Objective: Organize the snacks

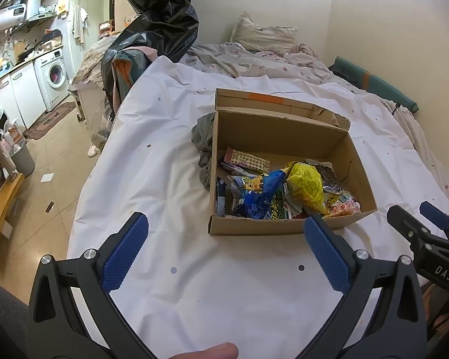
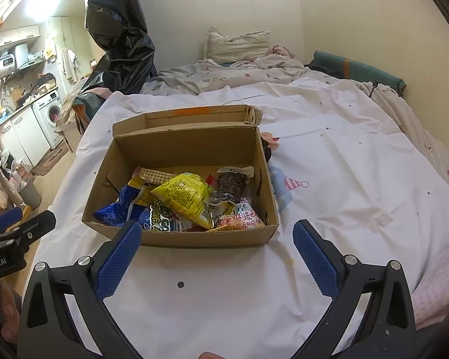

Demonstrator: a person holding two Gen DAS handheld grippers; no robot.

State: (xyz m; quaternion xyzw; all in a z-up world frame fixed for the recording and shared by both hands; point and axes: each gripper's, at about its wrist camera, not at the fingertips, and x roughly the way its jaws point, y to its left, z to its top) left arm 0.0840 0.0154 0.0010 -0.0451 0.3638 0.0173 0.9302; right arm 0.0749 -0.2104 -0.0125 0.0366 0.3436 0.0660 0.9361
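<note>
An open cardboard box [image 1: 272, 227] [image 2: 206, 240] sits on a white sheet spread over the bed. Inside lie several snack packets: a yellow bag [image 1: 306, 185] [image 2: 184, 194], a blue bag [image 1: 259, 193] [image 2: 119, 209], a dark brown bar [image 2: 232, 185] and a pink-patterned pack [image 1: 248, 160]. My left gripper [image 1: 226, 249] hovers open just in front of the box, nothing between its fingers. My right gripper [image 2: 217, 252] is open too, at the box's near wall. Each gripper shows in the other's view: the right gripper [image 1: 422, 218] at the right edge, the left gripper [image 2: 22, 221] at the left edge.
A grey cloth [image 1: 203, 137] is bunched against the box's left side. Black plastic bags [image 1: 158, 21] stand at the bed's far left corner. A pillow [image 1: 263, 36] and rumpled bedding lie behind. Kitchen units and a washing machine [image 1: 55, 74] line the left wall.
</note>
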